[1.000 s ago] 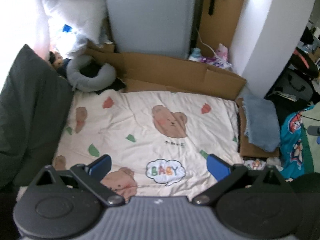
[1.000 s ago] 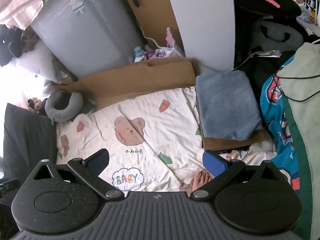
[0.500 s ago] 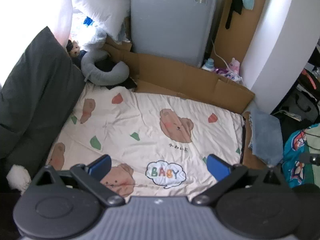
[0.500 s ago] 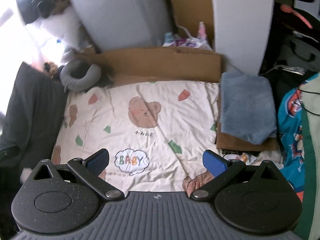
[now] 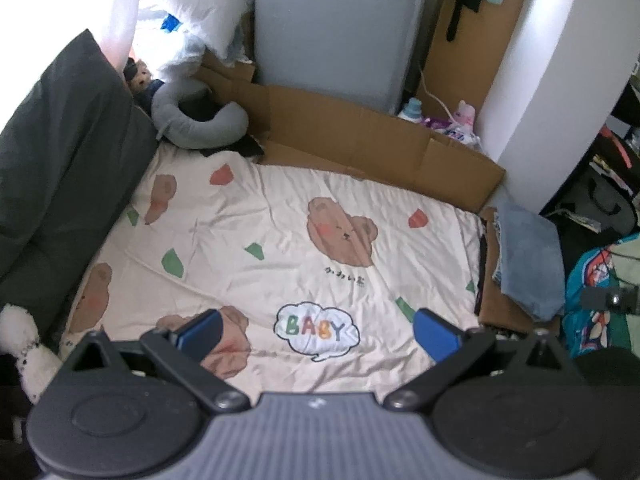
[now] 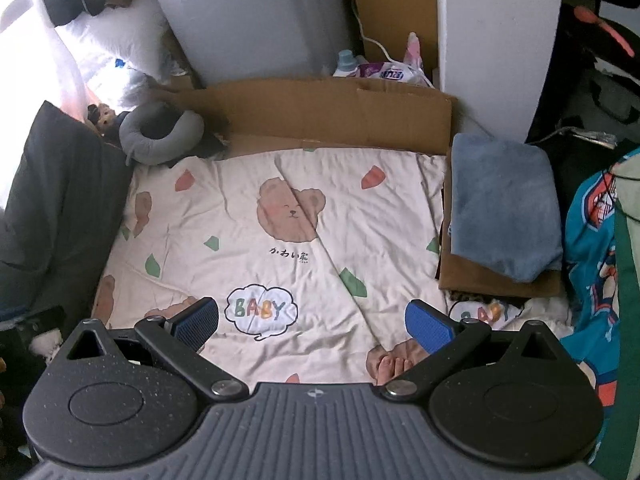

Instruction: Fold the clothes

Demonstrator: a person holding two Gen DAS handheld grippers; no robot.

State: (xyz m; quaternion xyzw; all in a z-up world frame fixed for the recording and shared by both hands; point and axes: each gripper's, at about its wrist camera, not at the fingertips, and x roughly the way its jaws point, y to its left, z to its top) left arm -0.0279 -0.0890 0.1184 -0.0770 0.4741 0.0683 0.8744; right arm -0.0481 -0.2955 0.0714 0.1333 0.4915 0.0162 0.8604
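Observation:
A folded blue garment (image 5: 528, 256) (image 6: 504, 204) lies on top of a folded brown one (image 6: 500, 284) at the right edge of a cream bear-print bed sheet (image 5: 280, 240) (image 6: 280, 232). My left gripper (image 5: 318, 330) hangs open above the near part of the sheet, over the "BABY" print, with nothing between its blue pads. My right gripper (image 6: 312, 320) is open too, above the same area, and holds nothing. Both are well short of the folded pile.
A dark grey cushion (image 5: 60, 152) lines the left side. A grey neck pillow (image 5: 196, 128) and flat cardboard (image 5: 380, 152) sit at the far edge before a grey appliance (image 5: 336, 28). Colourful fabric (image 6: 596, 248) is heaped right. A person's toes (image 6: 390, 368) show below.
Both views have swung left and pulled back a little: the dark cushion now fills more of the left side and the folded pile sits farther right. Both grippers stayed open.

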